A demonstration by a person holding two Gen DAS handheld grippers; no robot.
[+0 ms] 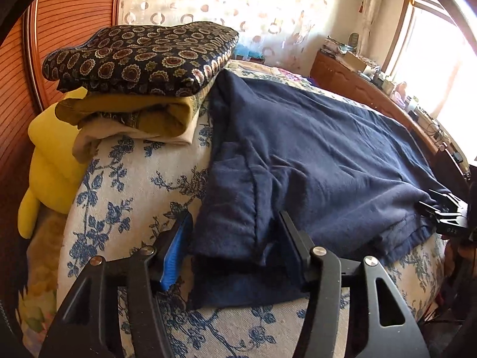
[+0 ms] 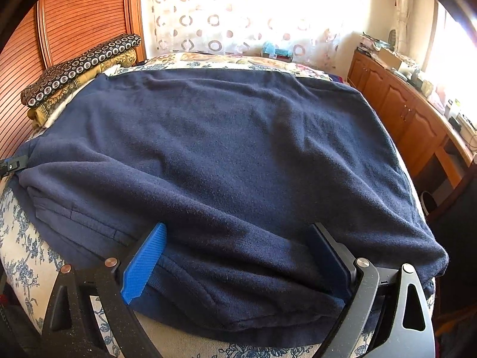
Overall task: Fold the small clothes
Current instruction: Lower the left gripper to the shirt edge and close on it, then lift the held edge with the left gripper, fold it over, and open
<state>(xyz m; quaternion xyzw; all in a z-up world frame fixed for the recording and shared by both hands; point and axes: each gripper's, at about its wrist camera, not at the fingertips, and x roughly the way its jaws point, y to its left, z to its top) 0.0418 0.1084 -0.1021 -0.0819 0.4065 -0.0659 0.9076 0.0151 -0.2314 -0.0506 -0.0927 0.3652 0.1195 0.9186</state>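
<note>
A dark navy fleece garment (image 1: 313, 149) lies spread flat on the floral bed cover (image 1: 119, 208); it fills the right wrist view (image 2: 223, 149). My left gripper (image 1: 235, 220) is open, its jaws straddling the garment's near left corner at the hem. My right gripper (image 2: 238, 232) is open, its jaws standing either side of the garment's near edge. The right gripper also shows in the left wrist view (image 1: 444, 211) at the garment's right edge. The left gripper's tip shows at the left edge of the right wrist view (image 2: 12, 164).
A stack of folded clothes (image 1: 140, 68) sits at the back left of the bed, also in the right wrist view (image 2: 80, 71). A yellow plush toy (image 1: 50, 161) lies left of the bed. A wooden cabinet (image 2: 411, 116) with clutter runs along the right under the window.
</note>
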